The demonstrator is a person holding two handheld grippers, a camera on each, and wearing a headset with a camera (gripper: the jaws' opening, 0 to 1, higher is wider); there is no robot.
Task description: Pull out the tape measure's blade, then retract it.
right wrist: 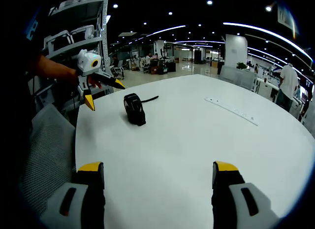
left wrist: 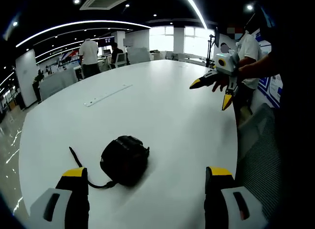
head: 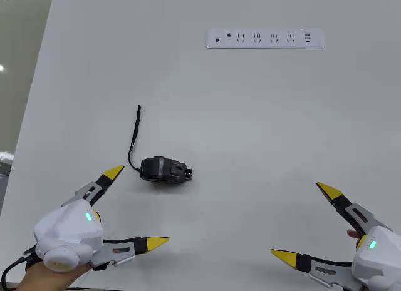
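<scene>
A black tape measure (head: 164,170) lies on the white table (head: 263,116), near the left tongs (head: 135,207). The right tongs (head: 304,223) hover well apart from it. Both spread wide, holding nothing.

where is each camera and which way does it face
Head view: on the headset, looking down at the table, tape measure, left gripper and right gripper.
Left gripper view: on the left gripper, facing the tape measure past its own jaws.
Right gripper view: on the right gripper, facing across the table, own jaws below.
Shared: all see the tape measure.
</scene>
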